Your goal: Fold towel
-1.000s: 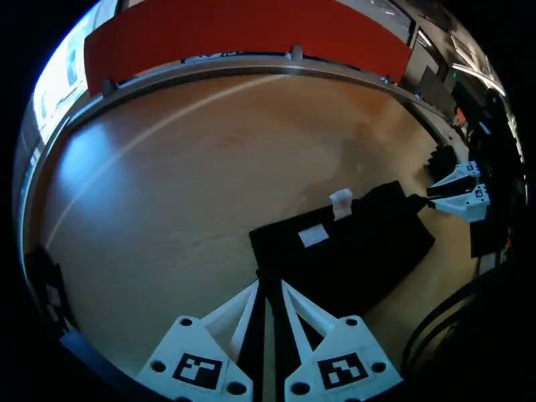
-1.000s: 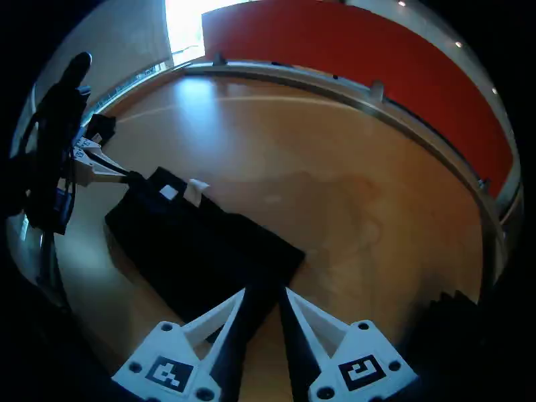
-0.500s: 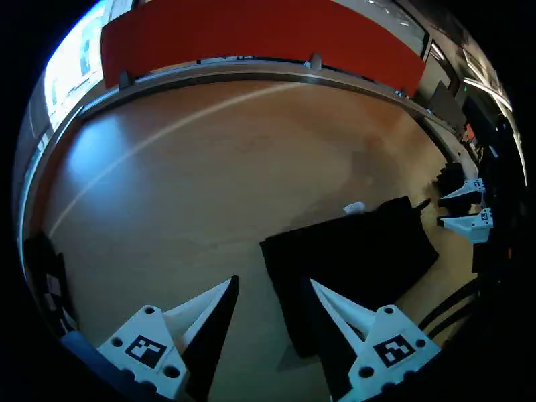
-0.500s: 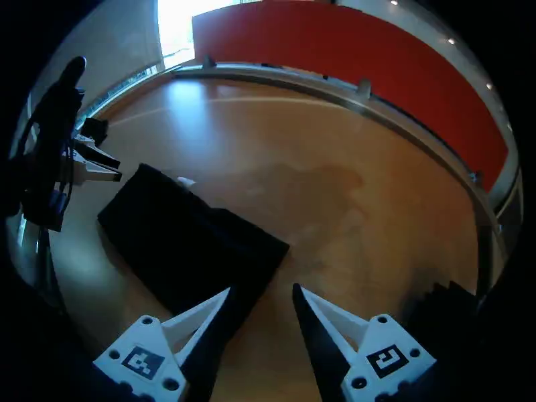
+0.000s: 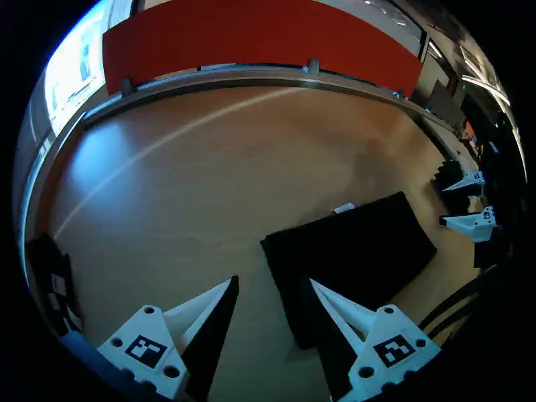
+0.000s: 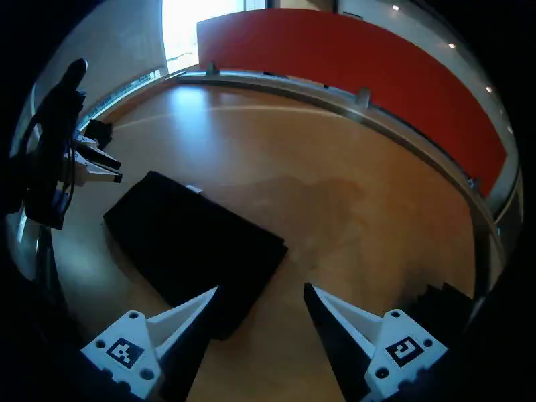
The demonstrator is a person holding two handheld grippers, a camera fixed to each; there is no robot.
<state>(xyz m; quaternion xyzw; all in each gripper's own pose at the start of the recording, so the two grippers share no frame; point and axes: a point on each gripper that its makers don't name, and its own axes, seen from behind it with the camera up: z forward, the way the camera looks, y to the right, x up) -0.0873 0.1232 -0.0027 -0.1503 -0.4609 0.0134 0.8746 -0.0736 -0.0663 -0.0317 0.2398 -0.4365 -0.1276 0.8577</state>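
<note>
A black towel (image 5: 352,251) lies folded flat on the wooden table (image 5: 201,174), with a small white tag (image 5: 344,208) peeking out at its far edge. My left gripper (image 5: 271,295) stands open just above the towel's near corner, holding nothing. In the right gripper view the same towel (image 6: 194,244) lies left of centre, and my right gripper (image 6: 261,301) is open over its near right corner, fingers apart and empty. The right gripper (image 5: 469,201) also appears far right in the left gripper view, and the left gripper (image 6: 100,164) at the far left in the right gripper view.
A red panel (image 5: 261,33) runs behind the table's metal rim (image 5: 221,74). Bare wood stretches beyond the towel in both views. Dark cables (image 5: 449,311) hang at the right edge. A bright window (image 6: 184,27) lights the far left.
Both grippers let go of the towel's corners and opened wide. The towel dropped flat into its fold, hiding most of the white tag. Both grippers drew back slightly.
</note>
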